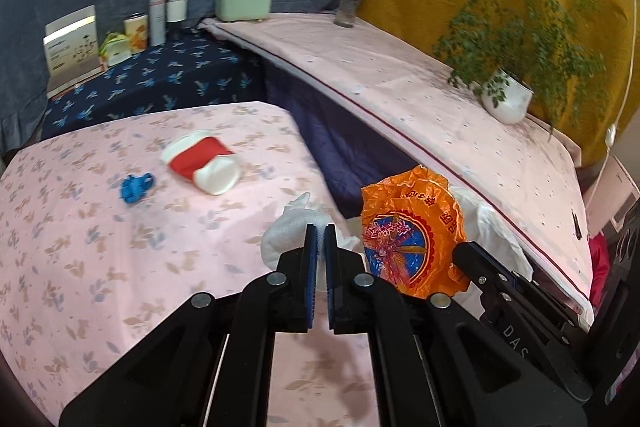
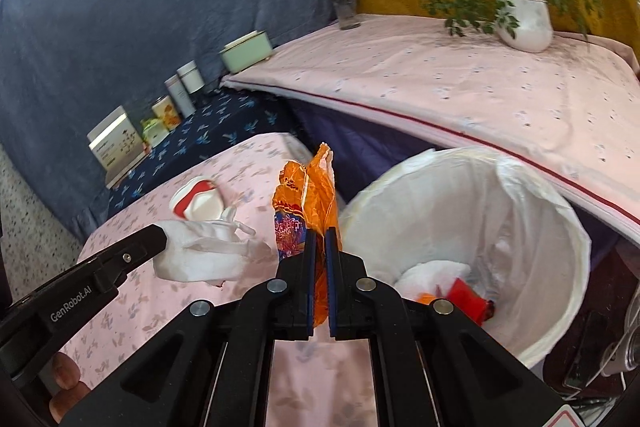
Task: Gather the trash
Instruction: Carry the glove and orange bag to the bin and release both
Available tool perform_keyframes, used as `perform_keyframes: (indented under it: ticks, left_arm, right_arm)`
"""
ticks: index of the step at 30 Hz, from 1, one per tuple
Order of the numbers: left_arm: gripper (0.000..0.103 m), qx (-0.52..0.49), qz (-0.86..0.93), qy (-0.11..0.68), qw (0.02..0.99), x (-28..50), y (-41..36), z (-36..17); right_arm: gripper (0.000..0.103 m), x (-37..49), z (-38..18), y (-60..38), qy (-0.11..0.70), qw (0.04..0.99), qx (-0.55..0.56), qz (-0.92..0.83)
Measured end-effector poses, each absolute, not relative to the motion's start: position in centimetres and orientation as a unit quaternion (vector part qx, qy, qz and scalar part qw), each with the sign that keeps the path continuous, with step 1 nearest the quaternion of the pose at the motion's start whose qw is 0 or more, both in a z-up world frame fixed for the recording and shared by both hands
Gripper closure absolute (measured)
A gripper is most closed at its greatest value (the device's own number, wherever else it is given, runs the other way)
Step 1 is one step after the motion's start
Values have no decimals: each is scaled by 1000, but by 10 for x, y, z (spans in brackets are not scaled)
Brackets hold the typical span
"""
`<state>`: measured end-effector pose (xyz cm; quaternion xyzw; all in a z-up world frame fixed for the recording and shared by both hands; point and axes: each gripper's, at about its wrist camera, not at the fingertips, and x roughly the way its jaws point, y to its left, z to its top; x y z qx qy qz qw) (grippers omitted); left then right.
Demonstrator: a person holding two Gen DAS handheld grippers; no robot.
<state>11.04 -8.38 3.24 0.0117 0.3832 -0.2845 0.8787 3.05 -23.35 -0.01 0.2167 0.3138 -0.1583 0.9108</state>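
Both pinch trash: left claw [image 1: 320, 233] white tissue [image 1: 288, 227]; right claw [image 2: 320, 237] orange wrapper [image 2: 316, 195].

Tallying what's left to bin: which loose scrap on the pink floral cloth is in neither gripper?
The blue scrap, lying beside the red-and-white wrapper; the white wad and orange bag are clamped.
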Motion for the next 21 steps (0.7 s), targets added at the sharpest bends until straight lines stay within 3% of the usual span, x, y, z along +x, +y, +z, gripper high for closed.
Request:
perform_keyframes:
  ticks: [21]
  left_arm:
    - [99, 62, -352, 402, 843, 74, -185, 14]
  right_arm:
    - [99, -36, -24, -317, 300, 884, 268, -239]
